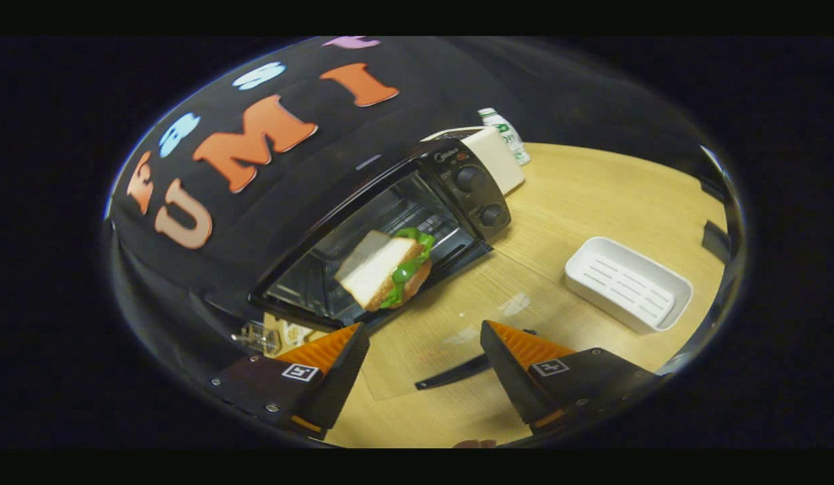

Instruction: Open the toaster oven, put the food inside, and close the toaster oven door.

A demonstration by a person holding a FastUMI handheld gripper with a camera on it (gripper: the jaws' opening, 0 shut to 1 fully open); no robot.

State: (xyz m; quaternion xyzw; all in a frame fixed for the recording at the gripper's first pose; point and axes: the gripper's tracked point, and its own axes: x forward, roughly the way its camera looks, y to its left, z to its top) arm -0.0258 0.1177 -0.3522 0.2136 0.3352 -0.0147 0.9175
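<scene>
I see the sandwich [389,271] at the toaster oven [390,236] mouth, centre frame; tray [628,283] at right, bottle [506,135] behind the oven, upper centre.

My gripper [424,357] fingers stand apart, bottom centre.

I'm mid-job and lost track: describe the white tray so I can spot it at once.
Start at the black toaster oven with its glass door lowered onto the wooden table. Beyond the open gripper, beside the door, sits the white tray: rectangular, shallow, empty, with a slotted floor.

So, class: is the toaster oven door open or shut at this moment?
Open. The glass door lies folded down flat over the table, its handle between the open gripper fingers, and the sandwich sits at the oven's mouth.
</scene>
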